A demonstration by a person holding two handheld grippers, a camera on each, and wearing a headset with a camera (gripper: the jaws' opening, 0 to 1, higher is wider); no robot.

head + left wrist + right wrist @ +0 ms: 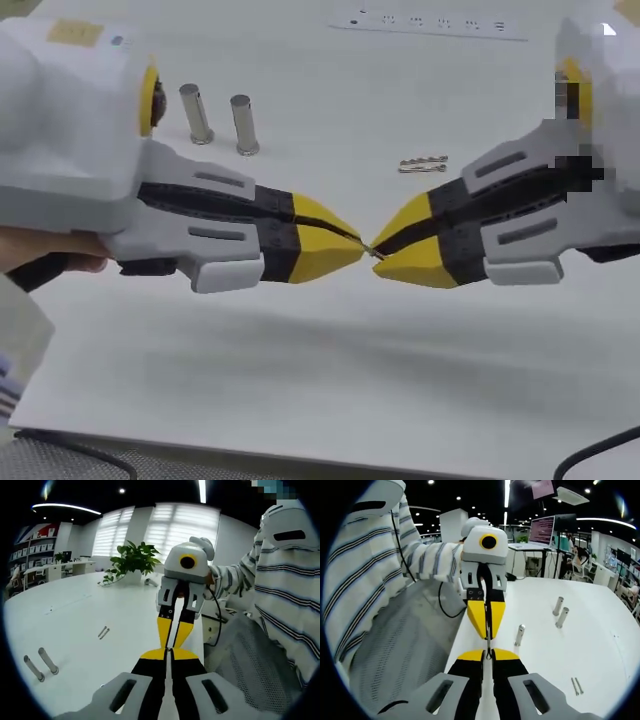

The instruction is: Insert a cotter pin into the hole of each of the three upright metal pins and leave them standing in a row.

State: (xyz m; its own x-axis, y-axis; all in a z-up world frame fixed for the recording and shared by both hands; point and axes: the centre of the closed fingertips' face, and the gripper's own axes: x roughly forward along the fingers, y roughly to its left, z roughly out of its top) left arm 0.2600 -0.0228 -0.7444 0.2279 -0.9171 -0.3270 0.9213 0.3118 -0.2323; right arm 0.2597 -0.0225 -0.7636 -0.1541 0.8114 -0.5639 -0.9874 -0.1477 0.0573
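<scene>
My left gripper [358, 246] and right gripper [380, 252] meet tip to tip above the table's middle, both with jaws shut. A thin cotter pin [489, 639] bridges the two sets of yellow tips, and both seem to pinch it. Two upright metal pins [197, 113] [244, 124] stand side by side at the back left. The right gripper view shows those two [558, 606] [562, 617] and a third upright pin [519, 635] nearer the grippers. Spare cotter pins [423, 164] lie flat at the back, right of centre.
A white power strip [430, 22] lies along the far edge of the white table [300, 380]. Black cables [70, 445] hang off the near edge. A person's striped sleeve [280, 595] is behind the right gripper [172, 630].
</scene>
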